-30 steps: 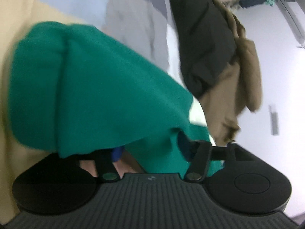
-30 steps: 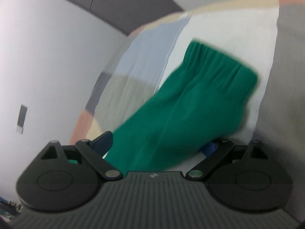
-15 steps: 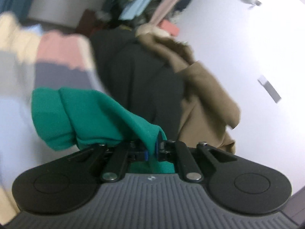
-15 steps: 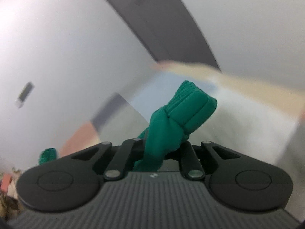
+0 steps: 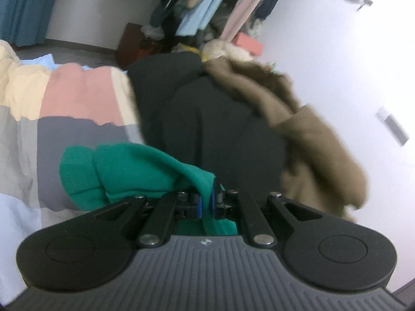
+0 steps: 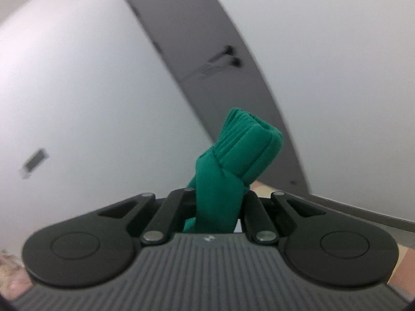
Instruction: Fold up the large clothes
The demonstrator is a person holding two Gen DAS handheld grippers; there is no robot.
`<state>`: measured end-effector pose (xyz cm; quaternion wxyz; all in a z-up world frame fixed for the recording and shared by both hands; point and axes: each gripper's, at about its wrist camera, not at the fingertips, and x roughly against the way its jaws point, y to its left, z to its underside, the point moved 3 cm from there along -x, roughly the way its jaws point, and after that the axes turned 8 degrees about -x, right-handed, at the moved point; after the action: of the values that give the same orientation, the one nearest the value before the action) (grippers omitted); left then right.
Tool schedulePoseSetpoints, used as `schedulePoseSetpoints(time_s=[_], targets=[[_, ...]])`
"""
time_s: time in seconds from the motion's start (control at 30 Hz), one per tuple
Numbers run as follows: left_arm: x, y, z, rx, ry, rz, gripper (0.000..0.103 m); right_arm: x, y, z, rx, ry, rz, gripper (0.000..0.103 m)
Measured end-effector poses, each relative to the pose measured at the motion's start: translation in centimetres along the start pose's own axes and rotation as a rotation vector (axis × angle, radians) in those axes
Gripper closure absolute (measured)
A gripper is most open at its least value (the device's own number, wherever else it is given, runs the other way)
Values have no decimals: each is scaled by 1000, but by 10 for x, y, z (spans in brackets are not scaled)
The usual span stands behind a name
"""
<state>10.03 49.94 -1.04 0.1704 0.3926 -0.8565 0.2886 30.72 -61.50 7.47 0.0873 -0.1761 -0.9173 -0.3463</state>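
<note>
Behind us a patchwork bed [image 5: 77, 108] carries a black coat [image 5: 207, 119] and a brown one [image 5: 311, 140], with a full clothes rack [image 5: 215, 2] against the white wall. Our left gripper [image 5: 206, 202] has its jaws clenched on the green garment [image 5: 135, 173], lifted above the bed. Our right gripper [image 6: 216, 207] grips a bunched cuff [image 6: 241, 150] before a white wall and grey door [image 6: 207, 59].

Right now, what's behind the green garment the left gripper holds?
Behind the green garment lie a black coat and a patchwork quilt. The brown coat sits beside. The bed beneath is covered.
</note>
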Motion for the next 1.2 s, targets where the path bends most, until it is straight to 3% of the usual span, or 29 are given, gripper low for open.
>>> schedulePoseSetpoints(time_s=[0.23,0.33,0.53,0.67,0.7,0.73,0.8,0.87,0.93,1.03,1.2], targets=[[-54,12,28,-93,45,-89,95,-96,-41,48,86,41,166,95],[-71,9,46,-189,48,-130,95,-127,-76,71,85,92,240,95],[-85,15,70,-237,78,-165,95,-155,-126,115,19,173,308,95],[-74,13,74,-253,73,-155,90,-140,-128,125,9,162,287,92],[-64,11,73,-252,69,-153,78,-137,-127,123,4,168,284,91],[-60,13,72,-245,69,-159,53,-134,-125,121,-5,175,277,91],[-44,17,71,-219,53,-182,36,-124,-119,116,-13,187,256,86],[-25,18,73,-217,49,-178,36,-105,-109,116,-4,199,231,68],[-9,17,78,-211,66,-152,36,-88,-99,119,-21,203,208,37],[16,10,90,-233,97,-111,36,-60,-78,120,-36,226,152,36],[63,-26,109,-304,129,36,36,0,-34,119,-6,264,15,36]])
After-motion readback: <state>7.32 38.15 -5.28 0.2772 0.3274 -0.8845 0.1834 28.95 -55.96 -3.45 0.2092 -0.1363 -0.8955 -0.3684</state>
